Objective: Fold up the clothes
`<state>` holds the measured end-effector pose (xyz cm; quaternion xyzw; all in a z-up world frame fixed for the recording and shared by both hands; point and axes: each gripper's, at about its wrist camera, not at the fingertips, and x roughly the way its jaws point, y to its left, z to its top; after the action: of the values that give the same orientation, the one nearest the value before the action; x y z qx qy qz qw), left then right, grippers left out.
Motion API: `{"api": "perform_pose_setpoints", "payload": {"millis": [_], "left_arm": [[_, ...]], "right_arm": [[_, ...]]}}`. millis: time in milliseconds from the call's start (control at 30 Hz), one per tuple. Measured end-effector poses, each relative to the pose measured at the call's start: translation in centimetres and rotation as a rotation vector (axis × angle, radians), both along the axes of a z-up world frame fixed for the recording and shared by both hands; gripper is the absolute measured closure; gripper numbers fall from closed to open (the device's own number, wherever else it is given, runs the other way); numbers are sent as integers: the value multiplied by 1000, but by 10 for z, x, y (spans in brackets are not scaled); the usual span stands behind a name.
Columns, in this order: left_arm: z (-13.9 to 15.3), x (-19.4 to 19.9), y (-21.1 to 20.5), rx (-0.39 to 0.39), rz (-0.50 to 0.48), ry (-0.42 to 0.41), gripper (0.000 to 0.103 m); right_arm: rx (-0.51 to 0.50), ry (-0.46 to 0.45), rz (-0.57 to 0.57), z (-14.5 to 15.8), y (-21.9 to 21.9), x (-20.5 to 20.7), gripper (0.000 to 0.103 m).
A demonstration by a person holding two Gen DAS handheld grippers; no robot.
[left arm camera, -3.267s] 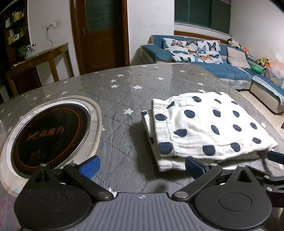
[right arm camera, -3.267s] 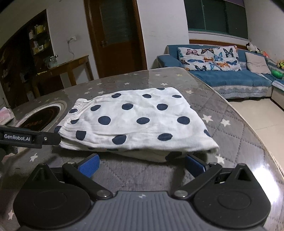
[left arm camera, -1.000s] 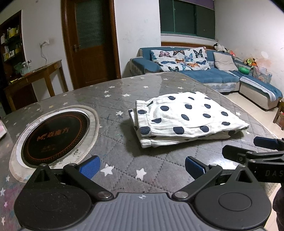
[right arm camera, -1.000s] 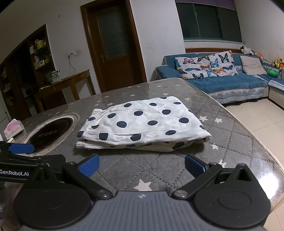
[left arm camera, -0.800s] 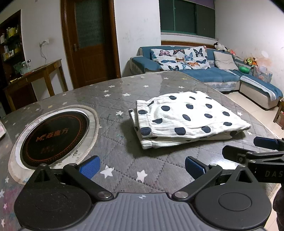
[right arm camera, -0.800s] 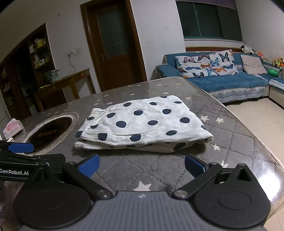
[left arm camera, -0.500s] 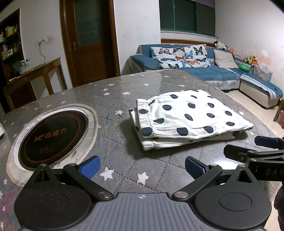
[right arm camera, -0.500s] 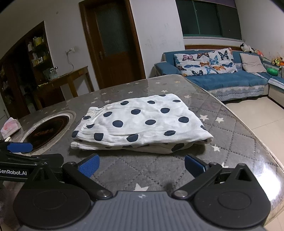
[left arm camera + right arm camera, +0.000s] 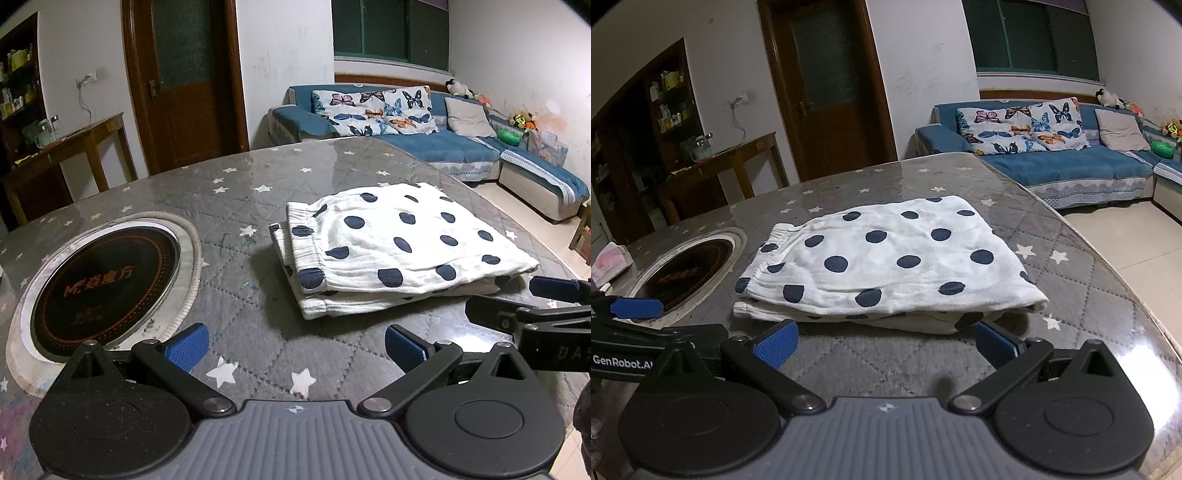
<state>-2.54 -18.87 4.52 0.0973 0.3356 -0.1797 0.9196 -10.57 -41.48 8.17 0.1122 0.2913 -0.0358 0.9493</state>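
A white garment with dark blue dots [image 9: 391,251] [image 9: 886,262] lies folded in a flat rectangle on the grey star-patterned table [image 9: 258,192]. My left gripper [image 9: 295,343] hovers open near the table's front, left of the garment and short of it. My right gripper [image 9: 886,343] is open too, just in front of the garment's near edge, touching nothing. The right gripper's blue-tipped finger [image 9: 550,286] shows at the right edge of the left wrist view, and the left gripper's finger [image 9: 635,308] at the left edge of the right wrist view.
A round black induction hob [image 9: 103,273] is set into the table at the left. A pink tissue pack [image 9: 611,260] lies at the far left. The table's rounded edge [image 9: 1145,295] drops off at the right. A blue sofa [image 9: 424,140], a wooden side table [image 9: 70,147] and a door stand beyond.
Both grippers drew back from the folded garment since 3.3 s ago, then eased slightly toward it over the last second. The garment has not moved, and both grippers stay open.
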Motion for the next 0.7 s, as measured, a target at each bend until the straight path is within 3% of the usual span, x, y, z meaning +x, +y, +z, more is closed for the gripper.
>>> {"api": "perform_pose_setpoints", "payload": {"millis": [700], "left_arm": [[-1, 11, -14, 16, -2, 11, 0]], "right_arm": [[20, -4, 10, -1, -9, 9, 0]]}}
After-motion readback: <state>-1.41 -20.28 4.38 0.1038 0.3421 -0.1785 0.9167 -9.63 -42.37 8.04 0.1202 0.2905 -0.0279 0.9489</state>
